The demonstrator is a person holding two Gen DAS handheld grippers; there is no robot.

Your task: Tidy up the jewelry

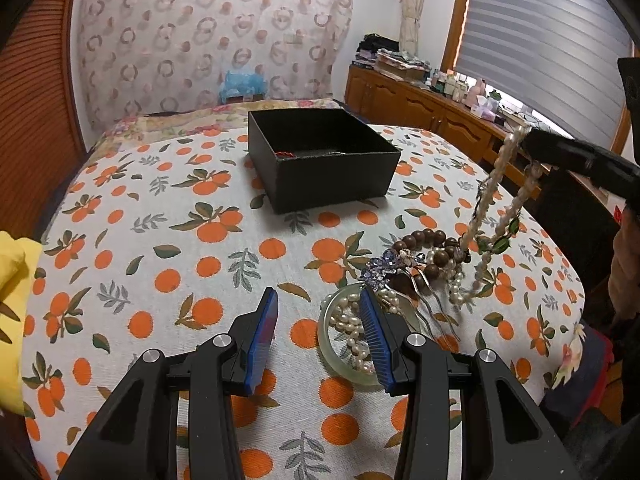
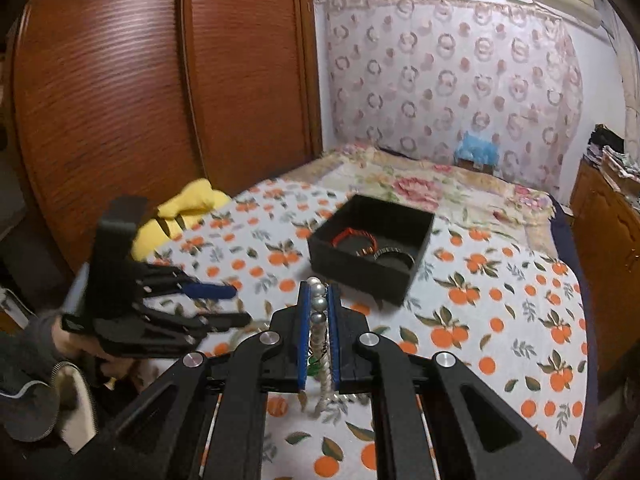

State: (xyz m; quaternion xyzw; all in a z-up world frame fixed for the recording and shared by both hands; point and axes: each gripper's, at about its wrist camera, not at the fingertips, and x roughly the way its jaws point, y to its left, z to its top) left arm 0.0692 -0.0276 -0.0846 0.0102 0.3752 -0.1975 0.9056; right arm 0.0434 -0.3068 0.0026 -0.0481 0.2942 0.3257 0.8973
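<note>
A black open box stands on the orange-print tablecloth; in the right wrist view the box holds a red bracelet and a dark bangle. My right gripper is shut on a pearl necklace and holds it up; the strand hangs from it over the jewelry pile. My left gripper is open and empty, low over the cloth, its right finger over a pale green bangle filled with pearls.
The pile holds brown wooden beads, a blue flower hair comb and more pearls. A yellow cloth lies at the table's left edge. A wooden cabinet stands right, a wardrobe left.
</note>
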